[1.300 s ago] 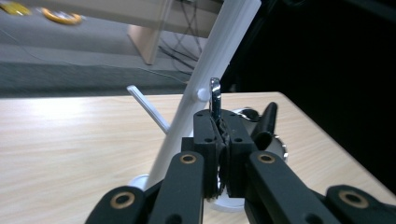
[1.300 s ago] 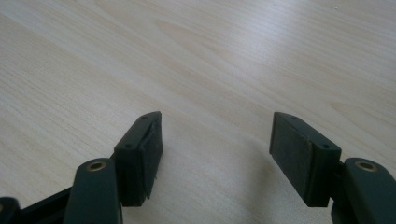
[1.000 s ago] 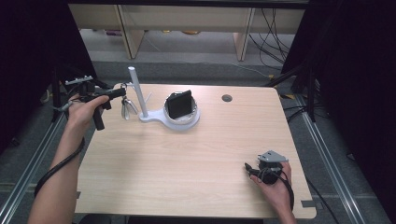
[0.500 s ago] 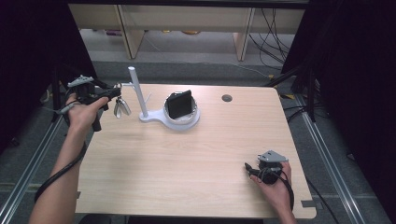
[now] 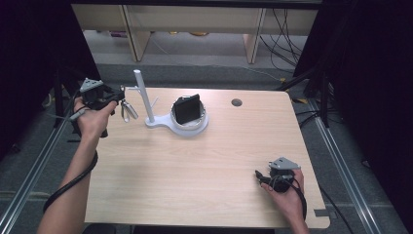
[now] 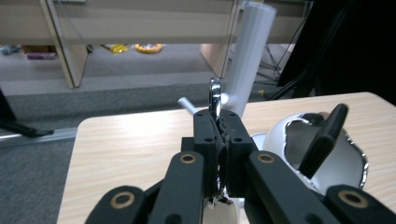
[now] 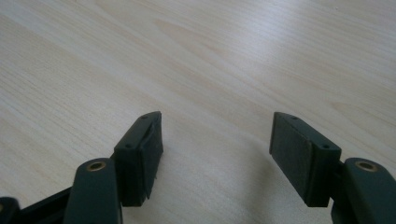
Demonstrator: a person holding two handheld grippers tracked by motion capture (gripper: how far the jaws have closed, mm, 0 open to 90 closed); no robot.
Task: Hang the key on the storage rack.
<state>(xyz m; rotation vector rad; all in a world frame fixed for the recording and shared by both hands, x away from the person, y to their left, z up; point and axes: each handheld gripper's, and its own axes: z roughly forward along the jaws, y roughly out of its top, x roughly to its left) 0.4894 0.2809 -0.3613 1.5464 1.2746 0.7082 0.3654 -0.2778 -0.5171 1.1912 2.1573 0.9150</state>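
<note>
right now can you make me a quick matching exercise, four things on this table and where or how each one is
Things:
1. left claw
2. right claw
3. black object
4. white post

States:
A. stands upright on a white base
B. open over bare wood
C. shut on a metal ring
D. leans in the white dish

Pairs: 1-C, 2-B, 3-D, 4-A
</note>
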